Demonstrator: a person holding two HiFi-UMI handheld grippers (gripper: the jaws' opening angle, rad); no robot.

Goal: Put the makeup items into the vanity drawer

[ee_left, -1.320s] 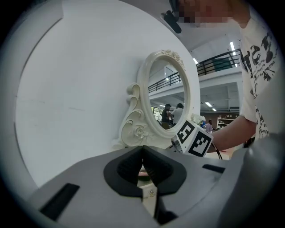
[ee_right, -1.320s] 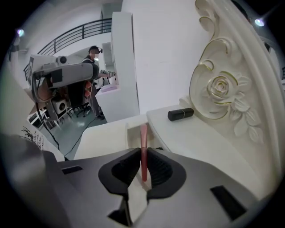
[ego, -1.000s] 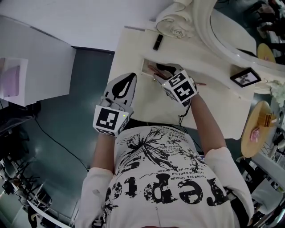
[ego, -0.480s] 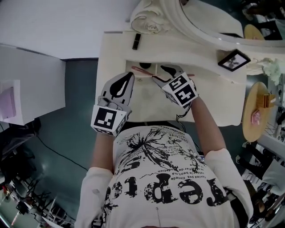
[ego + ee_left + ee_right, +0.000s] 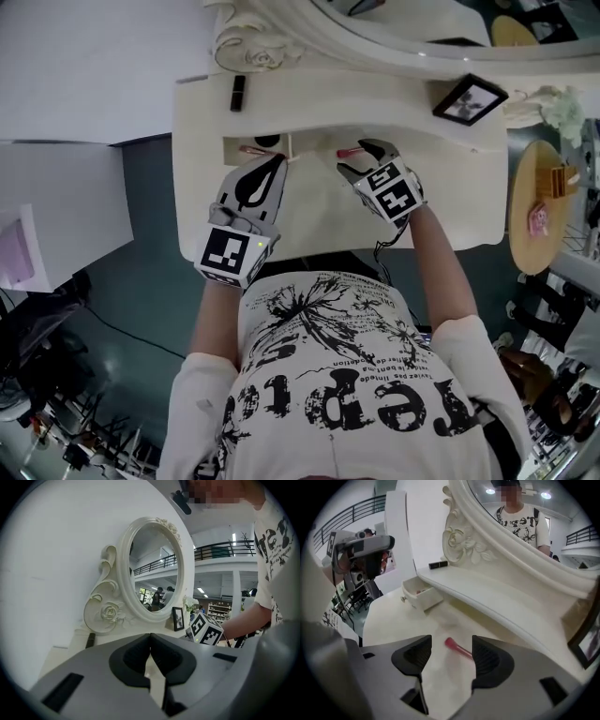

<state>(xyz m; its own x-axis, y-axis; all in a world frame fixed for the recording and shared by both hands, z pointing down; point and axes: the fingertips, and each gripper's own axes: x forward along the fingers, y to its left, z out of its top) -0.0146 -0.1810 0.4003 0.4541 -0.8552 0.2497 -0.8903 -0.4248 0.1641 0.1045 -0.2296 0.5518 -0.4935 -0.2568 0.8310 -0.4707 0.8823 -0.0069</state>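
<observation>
The right gripper (image 5: 449, 656) has its jaws apart and clamps nothing. A pink stick (image 5: 457, 648) lies on the tabletop (image 5: 393, 620) in the gap just ahead of them. Its rounded end points toward the left jaw and its other end runs behind the right jaw. Whether it touches that jaw cannot be told. The head view shows the same: the pink stick (image 5: 349, 153) lies at the tips of the right gripper (image 5: 361, 157).

Farther ahead and to the left of this gripper the drawer (image 5: 421, 594) stands open, knob toward the table edge, with something pink inside. Beyond the drawer a black tube (image 5: 438, 565) lies on the shelf (image 5: 487, 592). The carved mirror (image 5: 525, 508) rises behind that. Off to the gripper's right is the edge of a picture frame (image 5: 586, 639).

The left gripper (image 5: 150, 638) has its jaws together, with nothing between them. In the head view the left gripper (image 5: 272, 161) hovers with its tips just short of the open drawer (image 5: 258, 147). The drawer holds a pink item and a dark round one. Ahead and to this gripper's left, the black tube (image 5: 90, 640) lies on the shelf. Straight ahead stands the mirror (image 5: 154, 569). The picture frame (image 5: 177, 618) leans ahead and to the right, and the right gripper's marker cube (image 5: 206, 629) sits nearer on that side.
</observation>
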